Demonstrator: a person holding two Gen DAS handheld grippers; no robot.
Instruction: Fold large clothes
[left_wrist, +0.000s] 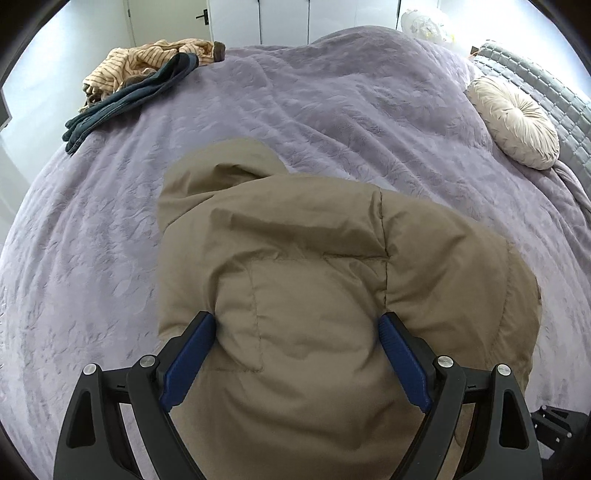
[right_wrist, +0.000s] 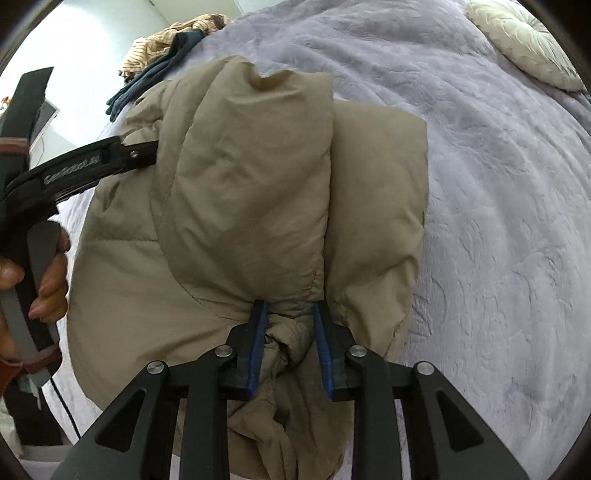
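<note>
One puffy quilted tan jacket (left_wrist: 314, 280) on textured lavender bedspread (left_wrist: 92, 258)

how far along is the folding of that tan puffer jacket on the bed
Partly done: the tan jacket lies on the purple bedspread with a panel already folded over its middle. In hand: the right hand-held gripper pinches bunched fabric; the left hand-held gripper straddles the jacket, jaws wide. Left: final folds, plus the clothes pile.
</note>
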